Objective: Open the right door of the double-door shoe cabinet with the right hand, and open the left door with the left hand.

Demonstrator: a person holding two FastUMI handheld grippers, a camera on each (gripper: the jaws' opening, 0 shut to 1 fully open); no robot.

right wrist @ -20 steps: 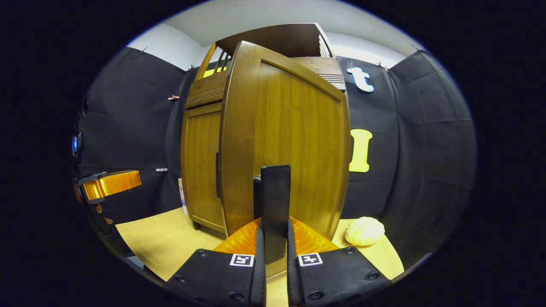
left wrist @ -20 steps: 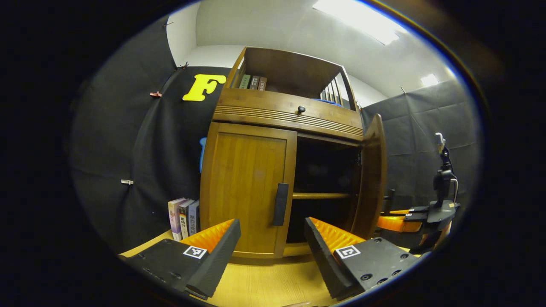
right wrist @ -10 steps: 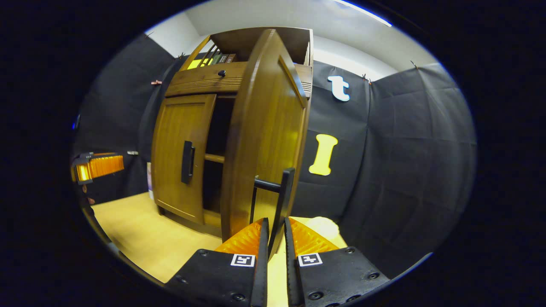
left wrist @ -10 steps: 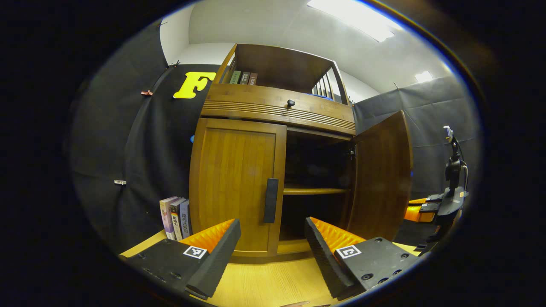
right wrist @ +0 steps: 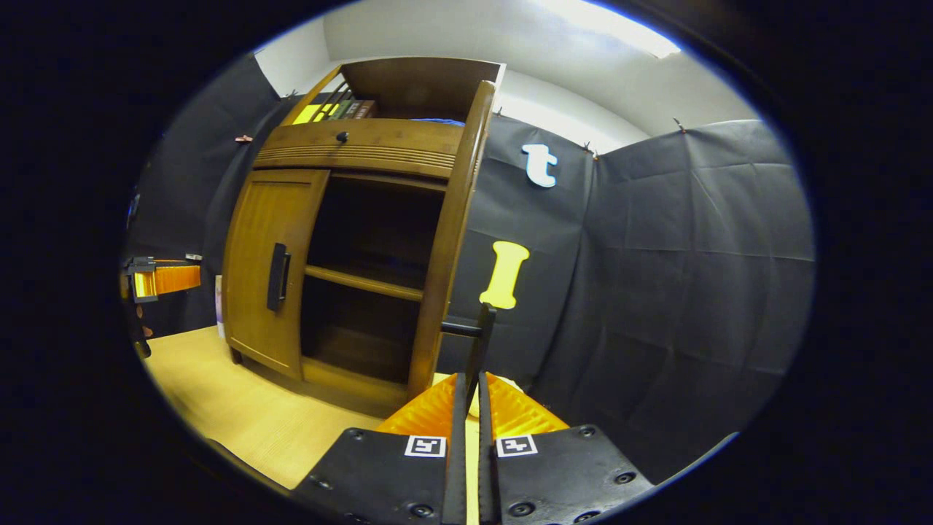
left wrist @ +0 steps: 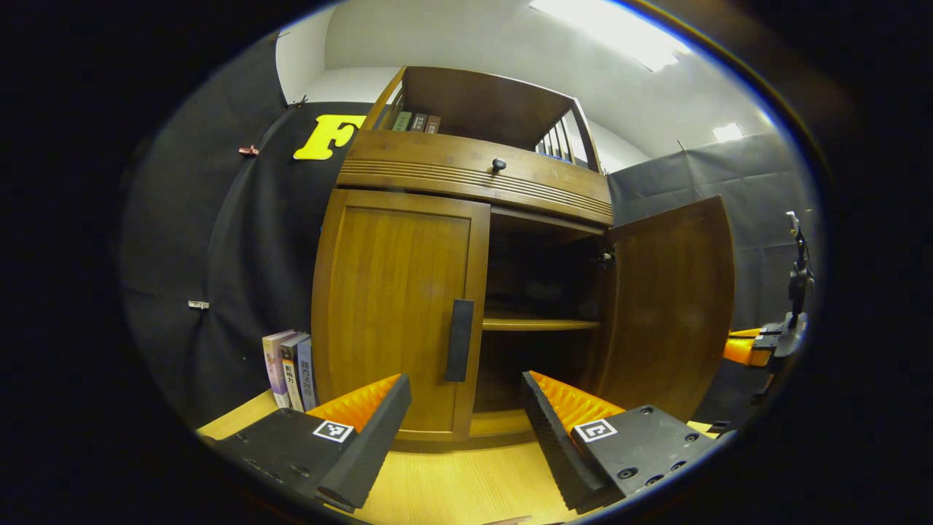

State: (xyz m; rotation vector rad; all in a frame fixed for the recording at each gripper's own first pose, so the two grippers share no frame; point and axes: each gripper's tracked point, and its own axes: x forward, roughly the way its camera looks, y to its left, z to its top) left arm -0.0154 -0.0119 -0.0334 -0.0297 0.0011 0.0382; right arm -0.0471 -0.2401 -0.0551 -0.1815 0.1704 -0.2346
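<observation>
The wooden shoe cabinet (left wrist: 474, 175) stands close ahead. Its left door (left wrist: 397, 313) is closed, with a black bar handle (left wrist: 460, 340) at its inner edge. My left gripper (left wrist: 465, 386) is open just short of that handle, touching nothing. The right door (left wrist: 674, 306) is swung wide open, showing the dark inside and a shelf (left wrist: 536, 324). In the right gripper view that door (right wrist: 452, 240) is edge-on, and my right gripper (right wrist: 470, 390) is shut on its black handle (right wrist: 477, 343). The left gripper (right wrist: 164, 278) shows far off at the left there.
Three books (left wrist: 288, 368) stand on the wooden surface (left wrist: 452, 481) against the cabinet's left side. More books (left wrist: 412, 122) sit in the open top shelf above a drawer with a black knob (left wrist: 498, 165). Black cloth walls close in behind and to the right.
The right door has swung further open with my right gripper still on its handle. My left gripper has stayed open in front of the left door, drifting only slightly.
</observation>
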